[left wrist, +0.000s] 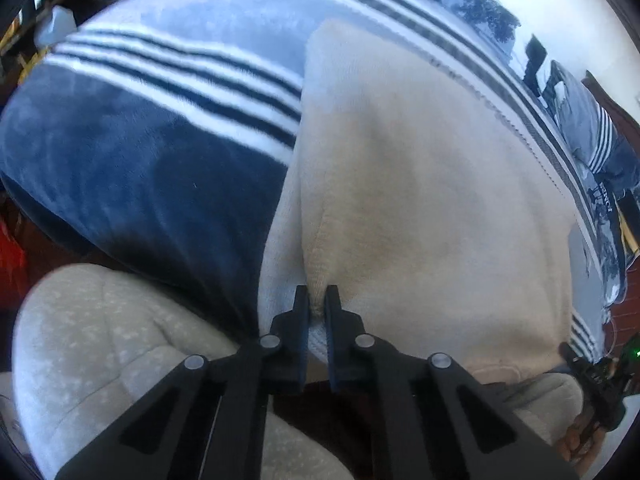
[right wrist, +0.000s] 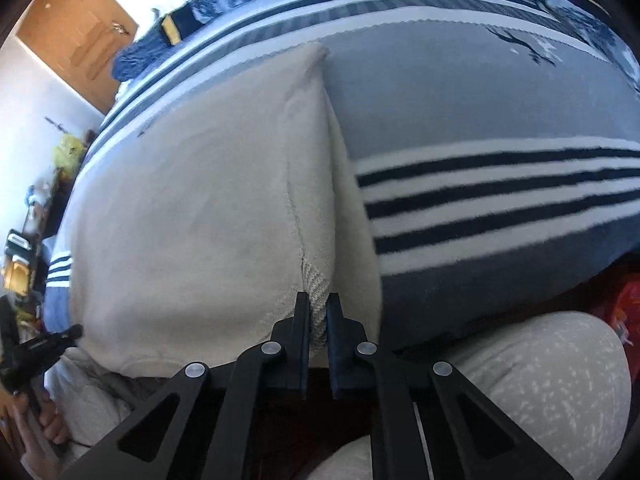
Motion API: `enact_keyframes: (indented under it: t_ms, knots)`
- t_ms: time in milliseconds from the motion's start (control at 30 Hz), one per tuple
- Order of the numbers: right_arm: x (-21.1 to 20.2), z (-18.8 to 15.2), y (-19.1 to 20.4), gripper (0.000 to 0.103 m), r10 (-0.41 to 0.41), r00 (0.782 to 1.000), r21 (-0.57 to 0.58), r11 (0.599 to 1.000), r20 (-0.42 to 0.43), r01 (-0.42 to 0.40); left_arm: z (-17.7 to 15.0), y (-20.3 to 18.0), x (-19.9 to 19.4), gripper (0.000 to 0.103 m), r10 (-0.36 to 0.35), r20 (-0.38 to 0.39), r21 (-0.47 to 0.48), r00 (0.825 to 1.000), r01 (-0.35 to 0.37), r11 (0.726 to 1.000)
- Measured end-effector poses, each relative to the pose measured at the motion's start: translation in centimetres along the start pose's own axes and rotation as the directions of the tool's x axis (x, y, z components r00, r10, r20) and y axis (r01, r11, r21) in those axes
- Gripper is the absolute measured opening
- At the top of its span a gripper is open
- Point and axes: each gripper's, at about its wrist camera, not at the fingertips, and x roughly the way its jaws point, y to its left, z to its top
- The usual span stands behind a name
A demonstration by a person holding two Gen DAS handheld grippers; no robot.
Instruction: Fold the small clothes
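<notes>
Item one: a plush blue blanket with white and navy stripes (left wrist: 168, 92), which we are seeing spread across the whole bed surface in both wrist views.

Item two: a cream knitted garment, soft and folded over on itself (left wrist: 420, 184), which is lying on that blanket, its long fold edge running away from us. In the right wrist view the same garment (right wrist: 192, 208) is filling the left half of the frame.

Item three: a person's legs in pale speckled trousers (left wrist: 104, 344), which are showing at the near edge, below the blanket.

Item four: the left gripper (left wrist: 318, 300), black, which we are holding pointed steeply downward; its fingers are pinching a ribbed near corner of the garment, with fabric bunching up between them.

Item five: the right gripper (right wrist: 319, 306), likewise black and angled down; its fingers are clamping the opposite near corner, knitted ribbing showing in the narrow gap. Each gripper is appearing small at the edge of the other's view.
</notes>
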Motion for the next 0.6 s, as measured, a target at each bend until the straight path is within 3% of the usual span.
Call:
enact_keyframes:
  t_ms: [67, 133, 233, 300, 333, 400, 467, 600]
  knots:
    - [-1.0, 0.0, 0.6, 0.006, -0.015, 0.999, -0.023, 1.000, 0.040, 0.016, -0.4, -0.2, 0.1, 0.007, 0.024, 0.001, 0.025, 1.000, -0.024, 0.999]
    - [-0.2, -0.1, 1.1, 0.006, -0.061, 0.998, -0.052, 0.997, 0.022, 0.062, -0.3, -0.3, 1.2, 0.009, 0.045, -0.030, 0.026, 0.999, -0.044, 0.999]
    - [3.5, -0.1, 0.9, 0.008, -0.113, 0.986, -0.063, 0.992, -0.122, 0.106, -0.1, 0.2, 2.2, 0.015, 0.064, -0.079, -0.009, 0.995, -0.065, 0.998]
    - [2.9, 0.0, 0.5, 0.020, -0.087, 0.990, -0.032, 0.996, -0.111, 0.084, -0.2, 0.1, 0.3, 0.021, 0.029, -0.013, -0.012, 0.999, -0.029, 1.000]
    - [1.9, 0.1, 0.3, 0.027, -0.050, 0.996, -0.023, 0.999, -0.077, 0.048, -0.4, 0.3, -0.9, 0.036, 0.013, 0.027, -0.007, 1.000, -0.013, 1.000]
    - [0.0, 0.2, -0.2, 0.075, 0.003, 1.000, 0.001, 1.000, -0.011, -0.003, -0.3, 0.4, -2.9, 0.061, -0.021, 0.086, -0.017, 0.996, 0.023, 1.000]
    - [-1.8, 0.7, -0.6, 0.084, 0.041, 0.998, 0.019, 0.999, 0.056, -0.042, 0.3, 0.3, -3.8, 0.064, -0.031, 0.112, -0.029, 0.993, 0.035, 0.999]
    - [-2.9, 2.9, -0.8, 0.084, 0.133, 0.988, 0.010, 0.991, 0.084, -0.134, 3.3, 0.1, -3.5, 0.070, -0.043, 0.094, -0.049, 0.995, 0.048, 0.998]
